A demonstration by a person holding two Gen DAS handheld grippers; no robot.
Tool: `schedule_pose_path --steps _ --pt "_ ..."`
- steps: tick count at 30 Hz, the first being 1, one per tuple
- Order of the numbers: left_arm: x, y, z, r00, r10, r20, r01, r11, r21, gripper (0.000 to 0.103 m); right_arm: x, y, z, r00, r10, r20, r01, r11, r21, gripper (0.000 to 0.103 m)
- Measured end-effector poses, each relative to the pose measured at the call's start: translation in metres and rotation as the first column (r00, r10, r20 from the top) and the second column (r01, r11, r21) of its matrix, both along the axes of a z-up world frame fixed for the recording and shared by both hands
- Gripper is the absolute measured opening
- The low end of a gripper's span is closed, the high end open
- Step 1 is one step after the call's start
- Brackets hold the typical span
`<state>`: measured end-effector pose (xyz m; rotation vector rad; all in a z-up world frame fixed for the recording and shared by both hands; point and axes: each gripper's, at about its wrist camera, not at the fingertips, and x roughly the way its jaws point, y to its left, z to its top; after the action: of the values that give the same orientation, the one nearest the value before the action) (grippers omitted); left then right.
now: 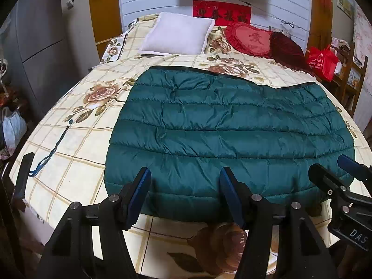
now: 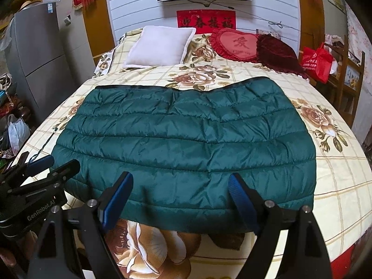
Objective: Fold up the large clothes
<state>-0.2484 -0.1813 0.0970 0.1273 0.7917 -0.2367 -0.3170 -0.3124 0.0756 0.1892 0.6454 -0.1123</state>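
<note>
Teal quilted puffer jacket [image 1: 223, 134] lies folded into a broad rectangle on the cream floral-print bedspread [image 1: 76, 144], straight ahead of both tools. Left gripper [image 1: 184, 195] hovers at its near hem, fingers spread wide and empty — right gripper [image 2: 180, 197] likewise, alongside it. Beyond the jacket sit a white square pillow [image 2: 160, 46] and a red heart-shaped cushion [image 2: 234, 44].

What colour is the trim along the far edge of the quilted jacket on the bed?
Black, edging the dark teal quilted puffer jacket; clearest in the left wrist view.
</note>
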Motion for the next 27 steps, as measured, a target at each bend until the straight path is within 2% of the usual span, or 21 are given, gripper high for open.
schedule_pose_path --steps 6,27 --pt "-0.0003 0.0004 -0.0006 1.0 0.001 -0.002 -0.001 1.0 0.001 0.04 0.0018 -0.0018 -0.001 1.0 0.007 0.006 -0.007 1.0 0.028 0.087" --pt "-0.0004 0.0009 0.0003 1.0 0.005 0.019 -0.005 1.0 0.009 0.04 0.0058 -0.0016 -0.0043 1.0 0.011 -0.002 -0.011 1.0 0.026 0.087"
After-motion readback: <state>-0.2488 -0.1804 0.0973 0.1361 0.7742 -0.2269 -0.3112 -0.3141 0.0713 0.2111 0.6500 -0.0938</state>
